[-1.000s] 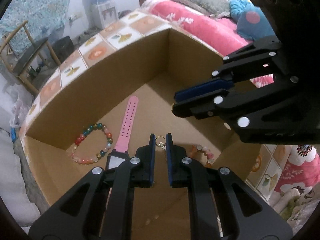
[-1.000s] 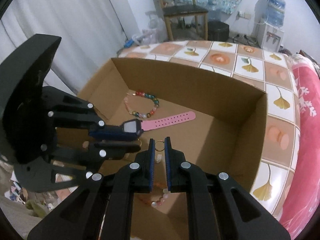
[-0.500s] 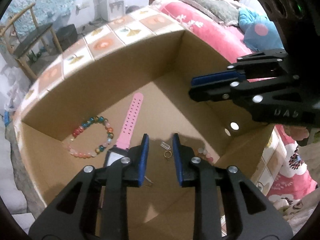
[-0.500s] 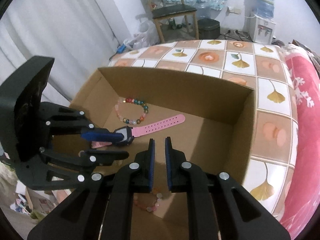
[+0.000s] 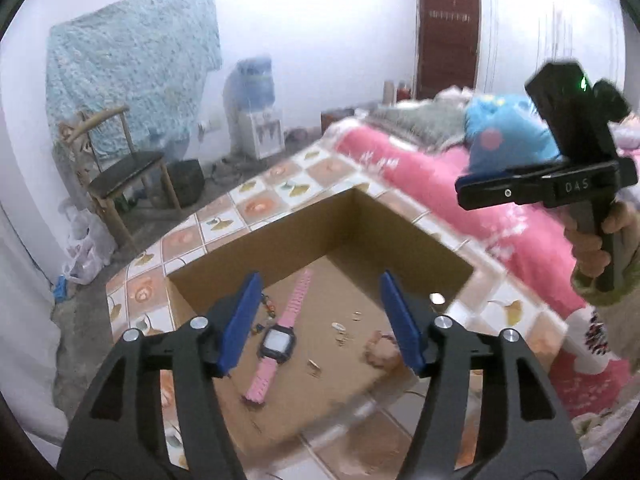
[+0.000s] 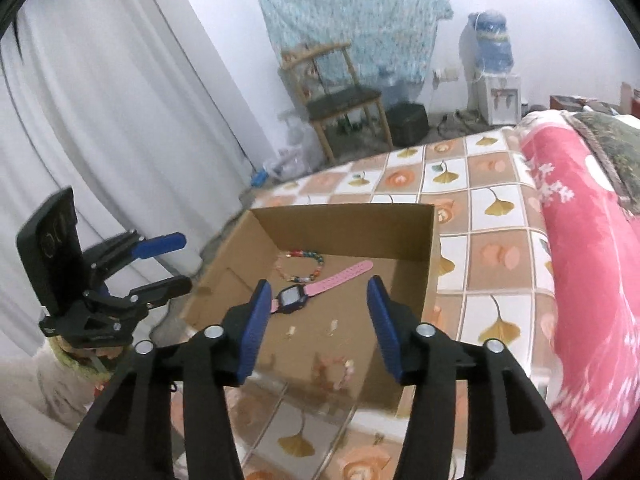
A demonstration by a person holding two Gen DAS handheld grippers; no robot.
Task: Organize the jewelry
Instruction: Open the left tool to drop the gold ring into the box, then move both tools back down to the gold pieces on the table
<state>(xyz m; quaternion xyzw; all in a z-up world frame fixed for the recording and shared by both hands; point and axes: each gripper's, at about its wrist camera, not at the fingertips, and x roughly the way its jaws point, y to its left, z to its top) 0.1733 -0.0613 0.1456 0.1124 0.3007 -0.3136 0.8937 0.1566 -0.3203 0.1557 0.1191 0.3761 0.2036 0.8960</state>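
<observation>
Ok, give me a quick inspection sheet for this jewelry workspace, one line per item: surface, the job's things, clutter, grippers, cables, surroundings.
Surface: tiled-pattern cloth carrying an open cardboard box.
Job's things: pink watch, multicoloured bead bracelet, pale bead bracelet and a few small pieces, all lying on the box floor.
Clutter: nothing seen on the cloth beside the box.
Grippers: left gripper and right gripper both open, jaws just opened, nothing between them, raised above the box.
Cables: cords on the floor near the water dispenser; blurred.
Surroundings: wooden chair, white curtain, pink bedding, dark door.
</observation>
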